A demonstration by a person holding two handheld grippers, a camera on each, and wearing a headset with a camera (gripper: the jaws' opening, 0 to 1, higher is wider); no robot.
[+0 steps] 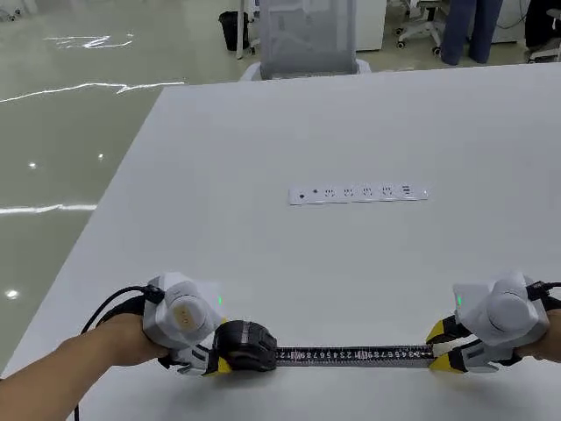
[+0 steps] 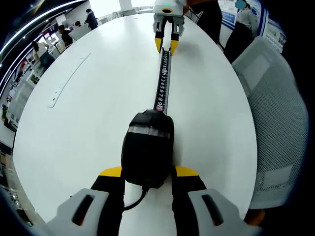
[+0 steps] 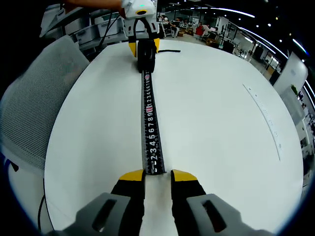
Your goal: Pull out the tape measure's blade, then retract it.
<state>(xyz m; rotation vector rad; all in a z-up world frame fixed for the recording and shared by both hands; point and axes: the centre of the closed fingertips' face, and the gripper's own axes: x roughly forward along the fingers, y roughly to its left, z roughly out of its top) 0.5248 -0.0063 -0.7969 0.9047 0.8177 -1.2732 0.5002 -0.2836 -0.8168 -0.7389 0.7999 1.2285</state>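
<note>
Near left on the worktop [image 1: 351, 263], the left hand-held gripper [image 1: 210, 361] hugs the tape measure [image 1: 245, 345]. Its blade [image 1: 355, 355] lies pulled out rightward, tip pinched by the right hand-held gripper [image 1: 438, 348]. Next, I think: ease it back in
</note>
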